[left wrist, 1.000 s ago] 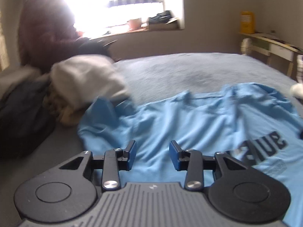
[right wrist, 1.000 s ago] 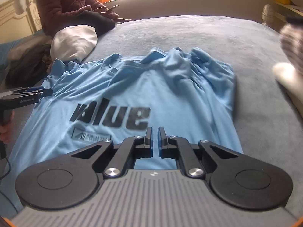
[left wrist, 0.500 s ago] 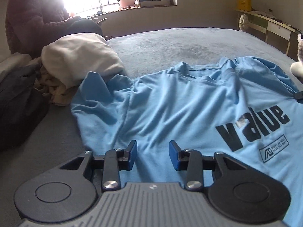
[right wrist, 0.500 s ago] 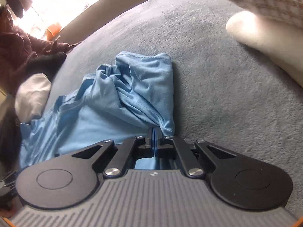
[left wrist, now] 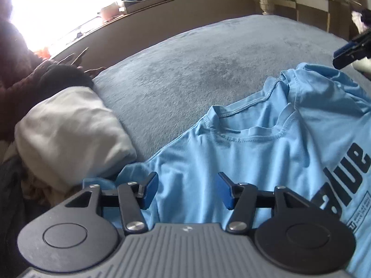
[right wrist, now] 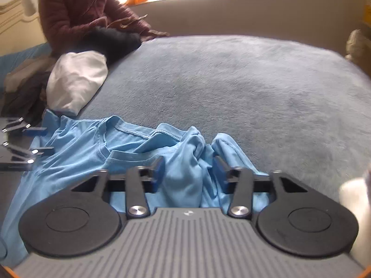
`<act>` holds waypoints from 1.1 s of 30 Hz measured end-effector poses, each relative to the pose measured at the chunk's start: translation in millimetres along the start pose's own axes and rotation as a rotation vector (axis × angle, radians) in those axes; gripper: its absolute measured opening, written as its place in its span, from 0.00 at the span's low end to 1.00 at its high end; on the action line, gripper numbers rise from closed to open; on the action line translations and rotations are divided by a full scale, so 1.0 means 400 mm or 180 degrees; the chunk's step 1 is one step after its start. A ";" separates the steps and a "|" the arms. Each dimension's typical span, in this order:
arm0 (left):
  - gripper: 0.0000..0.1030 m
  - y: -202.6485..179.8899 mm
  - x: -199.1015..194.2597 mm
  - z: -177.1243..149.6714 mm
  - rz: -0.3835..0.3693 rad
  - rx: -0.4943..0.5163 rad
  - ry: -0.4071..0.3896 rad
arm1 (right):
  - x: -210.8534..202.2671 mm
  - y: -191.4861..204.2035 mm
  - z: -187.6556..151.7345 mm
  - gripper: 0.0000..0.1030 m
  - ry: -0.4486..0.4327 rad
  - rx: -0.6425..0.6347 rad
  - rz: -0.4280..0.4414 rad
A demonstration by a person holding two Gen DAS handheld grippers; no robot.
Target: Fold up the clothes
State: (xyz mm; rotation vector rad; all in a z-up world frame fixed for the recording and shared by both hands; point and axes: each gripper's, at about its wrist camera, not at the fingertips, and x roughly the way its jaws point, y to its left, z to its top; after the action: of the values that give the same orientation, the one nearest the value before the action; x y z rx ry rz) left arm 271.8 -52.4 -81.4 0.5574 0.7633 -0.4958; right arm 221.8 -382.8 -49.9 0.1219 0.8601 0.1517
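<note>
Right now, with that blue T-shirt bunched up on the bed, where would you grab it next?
I'd take the blue T-shirt by its bunched right sleeve, coming from above. That heap stands up off the blanket, right between the opening right gripper pads.

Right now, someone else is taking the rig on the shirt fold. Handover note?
Left gripper: jaws opening, nothing pinched; it hovers over the blue T-shirt near its left shoulder.
Right gripper: jaws opening, with the bunched right sleeve lying loose between them, not clamped.
The shirt lies front up on the grey bed cover, collar away from you, print readable in the left wrist view. A white bundle sits by its left sleeve.
Done: shirt laid out, roughly.
Left: flatten the crumpled right sleeve, then do all the folds; none is visible yet.
</note>
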 end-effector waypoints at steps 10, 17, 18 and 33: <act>0.50 0.069 0.151 -0.005 0.0148 -0.0388 0.0127 | 0.176 -0.078 0.066 0.61 0.0398 -0.0177 0.0004; 0.04 -0.032 0.142 0.015 0.0452 0.0131 0.0109 | 0.210 -0.033 0.021 0.08 0.0473 -0.0205 -0.0174; 0.03 -0.030 0.141 0.008 0.0512 0.0124 0.0092 | 0.196 -0.022 0.018 0.07 0.0422 -0.0221 -0.0223; 0.38 0.033 0.084 -0.008 0.0639 -0.0378 -0.0131 | 0.086 -0.063 -0.024 0.43 -0.0147 -0.0258 -0.0893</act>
State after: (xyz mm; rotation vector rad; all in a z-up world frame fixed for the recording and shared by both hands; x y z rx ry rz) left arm 299.1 -47.6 -104.6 0.5053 0.6844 -0.2737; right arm 238.7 -400.7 -86.1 -0.0714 0.8150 -0.0790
